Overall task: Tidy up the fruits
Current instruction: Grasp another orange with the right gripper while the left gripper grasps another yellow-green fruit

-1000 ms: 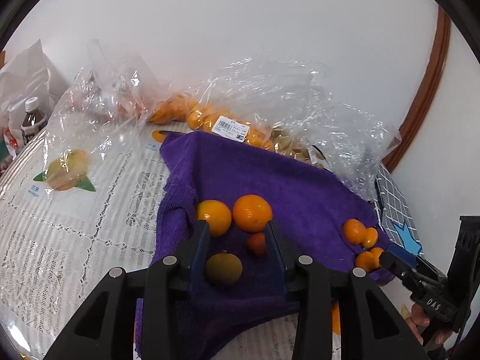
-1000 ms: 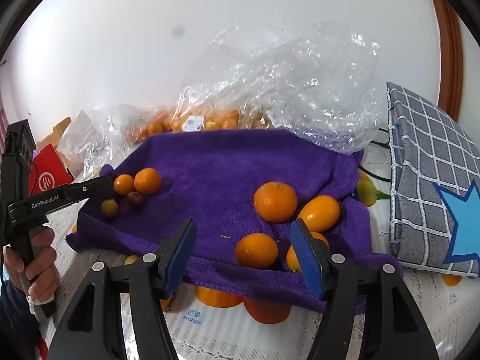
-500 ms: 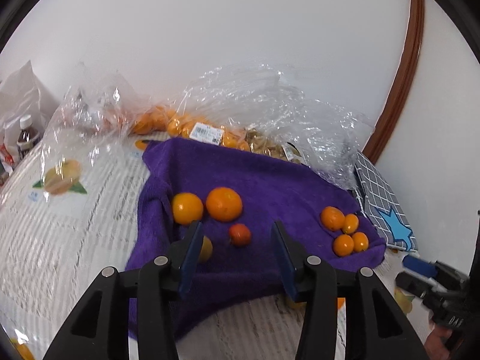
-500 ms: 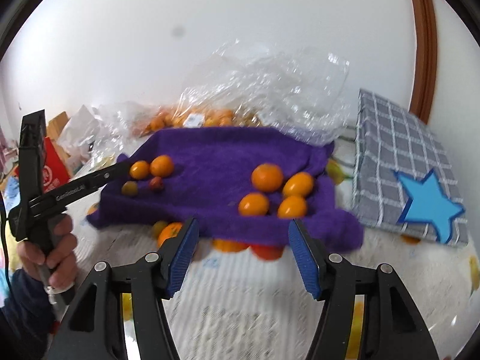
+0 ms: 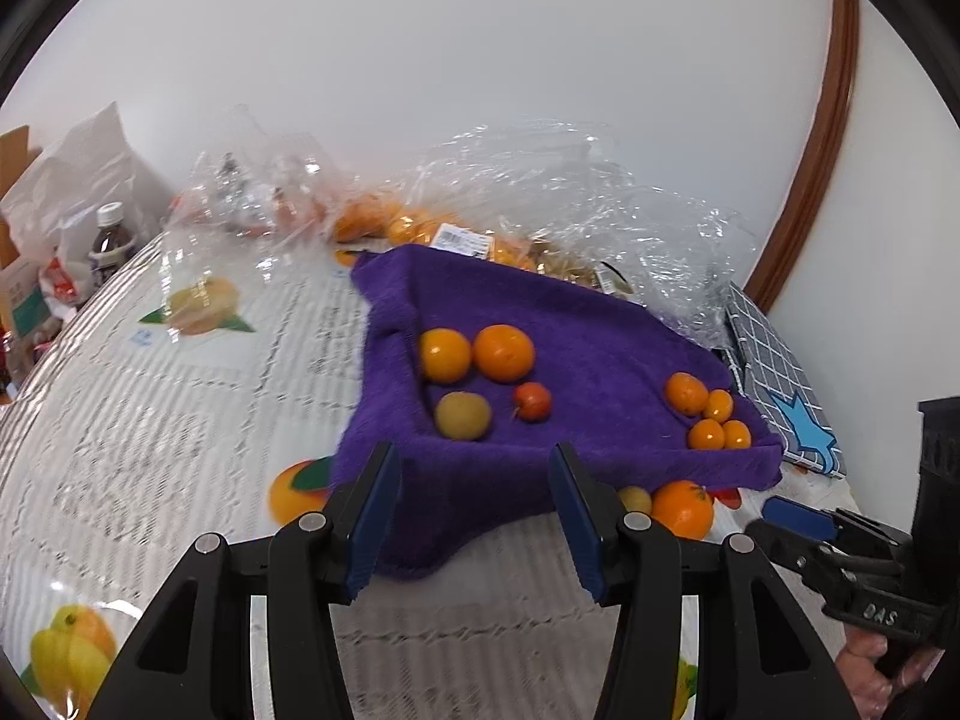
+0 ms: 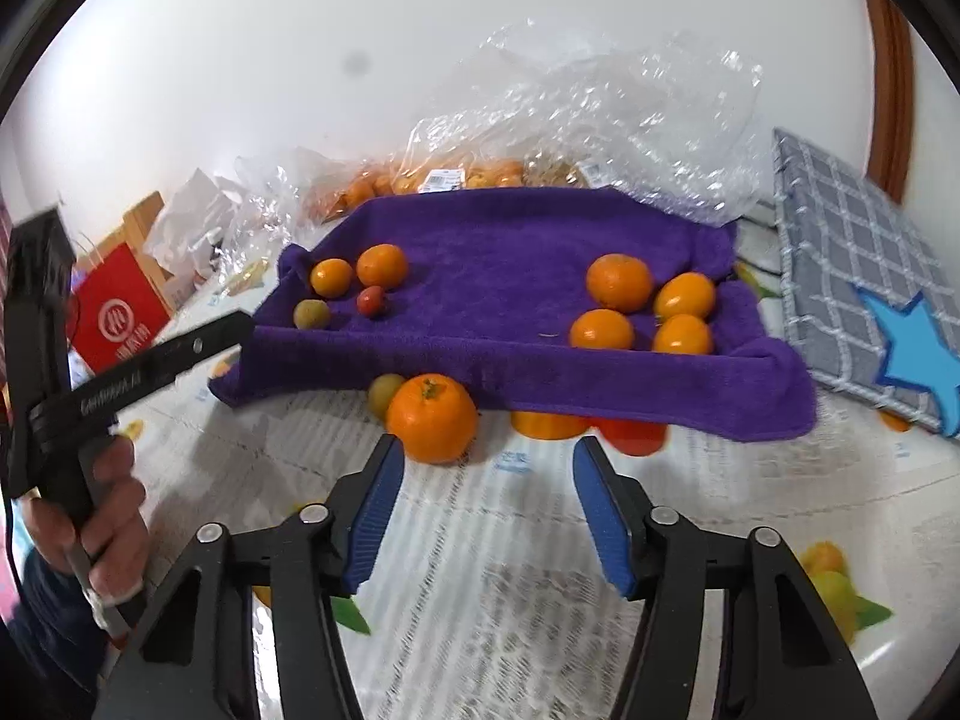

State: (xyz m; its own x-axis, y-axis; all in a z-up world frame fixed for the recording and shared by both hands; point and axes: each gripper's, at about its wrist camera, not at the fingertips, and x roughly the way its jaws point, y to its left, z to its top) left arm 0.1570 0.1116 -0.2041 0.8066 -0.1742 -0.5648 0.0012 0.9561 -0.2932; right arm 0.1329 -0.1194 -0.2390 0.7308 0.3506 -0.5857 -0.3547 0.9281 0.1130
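Left wrist view showed the left gripper pointing down over the near hem of a purple towel on a table; its jaws were opening, the blue pads part-way apart with only towel and tablecloth seen between them, nothing gripped. On the towel's left side lay four fruits close together: two oranges side by side at the back, a yellow-green fruit and a small red fruit in front of them. Well apart on the towel's right side sat four small oranges in a tight cluster. Off the towel, just in front of its near edge, a loose orange lay on the table with a small pale fruit touching it on the left. Clear plastic bags holding more oranges lay behind the towel against the wall; a checked cushion with a blue star sat to the right.

Right wrist view showed the right gripper low over the table, its jaws closing yet apart, holding nothing; the loose orange sat just beyond its left pad, not between the pads. At far left a hand held the other gripper's handle.
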